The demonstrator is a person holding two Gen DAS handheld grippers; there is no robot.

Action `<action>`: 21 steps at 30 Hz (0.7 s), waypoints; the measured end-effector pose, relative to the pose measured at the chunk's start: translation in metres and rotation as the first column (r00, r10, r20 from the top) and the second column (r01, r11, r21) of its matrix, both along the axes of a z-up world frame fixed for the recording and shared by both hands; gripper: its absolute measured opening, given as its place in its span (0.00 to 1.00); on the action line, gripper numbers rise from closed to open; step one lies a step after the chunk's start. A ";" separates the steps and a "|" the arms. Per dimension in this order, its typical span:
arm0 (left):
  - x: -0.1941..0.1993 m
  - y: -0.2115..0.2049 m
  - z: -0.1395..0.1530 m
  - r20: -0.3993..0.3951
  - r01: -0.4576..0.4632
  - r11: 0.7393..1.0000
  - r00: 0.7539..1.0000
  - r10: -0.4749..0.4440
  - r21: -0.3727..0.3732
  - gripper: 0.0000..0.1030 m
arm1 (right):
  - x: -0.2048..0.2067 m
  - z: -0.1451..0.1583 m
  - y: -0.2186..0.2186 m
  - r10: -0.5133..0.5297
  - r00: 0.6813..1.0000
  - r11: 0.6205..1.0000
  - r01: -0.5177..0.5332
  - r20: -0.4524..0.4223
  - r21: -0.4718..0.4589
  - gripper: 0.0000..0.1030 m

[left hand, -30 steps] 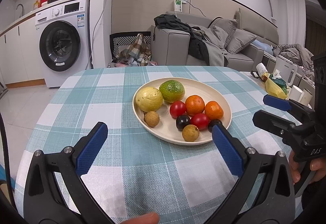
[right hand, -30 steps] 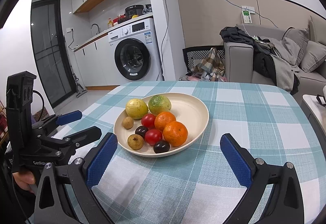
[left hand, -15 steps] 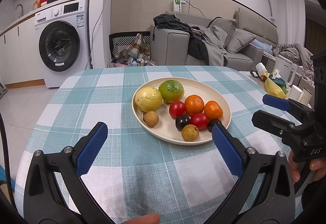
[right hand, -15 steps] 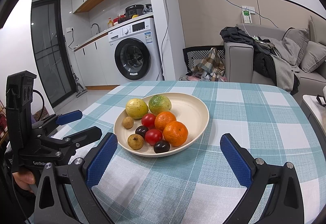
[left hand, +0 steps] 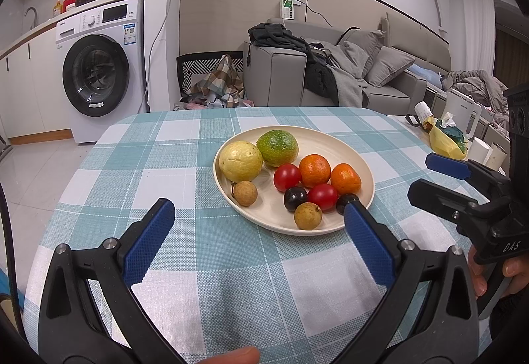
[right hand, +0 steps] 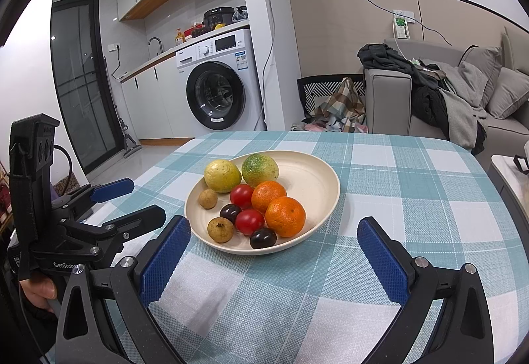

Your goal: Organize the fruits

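A cream plate (left hand: 330, 142) (right hand: 317, 175) on the checked tablecloth carries a yellow fruit (left hand: 240, 160), a green fruit (left hand: 277, 147), two oranges (left hand: 314, 170), two red tomatoes (left hand: 287, 177), two dark plums (left hand: 295, 198) and two brown longans (left hand: 245, 193). My left gripper (left hand: 258, 215) (right hand: 129, 198) is open and empty, hovering just short of the plate's near rim. On the plate's right side my right gripper (right hand: 274, 231) (left hand: 426, 175) is also open, with nothing between its fingers. A hand holds each gripper's handle.
The round table (left hand: 158, 165) ends close on the left and far side. A side table at the right carries a yellow bag (left hand: 446, 139), white cups and a kettle. A washing machine (left hand: 99, 72) and a grey sofa (left hand: 363, 72) stand beyond the table.
The left view has shifted very slightly, the plate drifting a little left and up. Both grippers remain open and empty.
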State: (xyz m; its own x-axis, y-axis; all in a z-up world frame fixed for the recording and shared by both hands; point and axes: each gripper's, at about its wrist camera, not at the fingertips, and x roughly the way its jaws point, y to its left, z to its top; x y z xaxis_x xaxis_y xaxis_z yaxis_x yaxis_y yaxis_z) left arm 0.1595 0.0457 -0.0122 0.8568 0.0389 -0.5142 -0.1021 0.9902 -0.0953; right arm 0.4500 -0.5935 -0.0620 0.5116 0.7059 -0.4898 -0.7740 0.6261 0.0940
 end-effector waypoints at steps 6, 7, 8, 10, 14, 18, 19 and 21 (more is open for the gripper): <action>0.000 -0.001 0.000 -0.005 -0.004 1.000 1.000 0.004 0.001 0.99 | 0.000 0.000 0.000 0.001 1.000 1.000 -0.001 0.001 -0.001 1.00; -0.001 0.000 0.000 -0.006 -0.006 1.000 1.000 0.006 0.000 0.99 | 0.000 0.000 0.000 0.001 1.000 1.000 -0.001 0.002 -0.001 1.00; -0.001 -0.001 -0.001 -0.006 -0.007 1.000 1.000 0.007 -0.001 0.99 | 0.000 0.000 0.000 0.001 1.000 1.000 -0.001 0.002 -0.001 1.00; -0.001 -0.001 -0.001 -0.006 -0.009 1.000 1.000 0.009 -0.003 0.99 | 0.000 -0.001 0.000 0.001 1.000 1.000 -0.001 0.002 -0.002 1.00; 0.002 -0.003 0.000 -0.001 -0.002 1.000 1.000 0.002 0.000 0.99 | -0.001 0.000 0.000 0.001 1.000 1.000 -0.001 0.001 -0.001 1.00; 0.003 -0.003 -0.001 -0.004 -0.004 1.000 1.000 0.004 0.008 0.99 | -0.001 0.000 0.000 0.002 1.000 1.000 -0.002 0.001 -0.002 1.00; 0.003 -0.003 -0.001 -0.005 -0.005 1.000 1.000 0.005 0.006 0.99 | -0.001 -0.001 0.000 0.002 1.000 1.000 -0.002 0.001 -0.002 1.00; 0.003 -0.002 -0.001 -0.004 -0.005 1.000 1.000 0.005 0.002 0.99 | 0.000 -0.001 0.000 0.002 1.000 1.000 -0.002 0.001 -0.003 1.00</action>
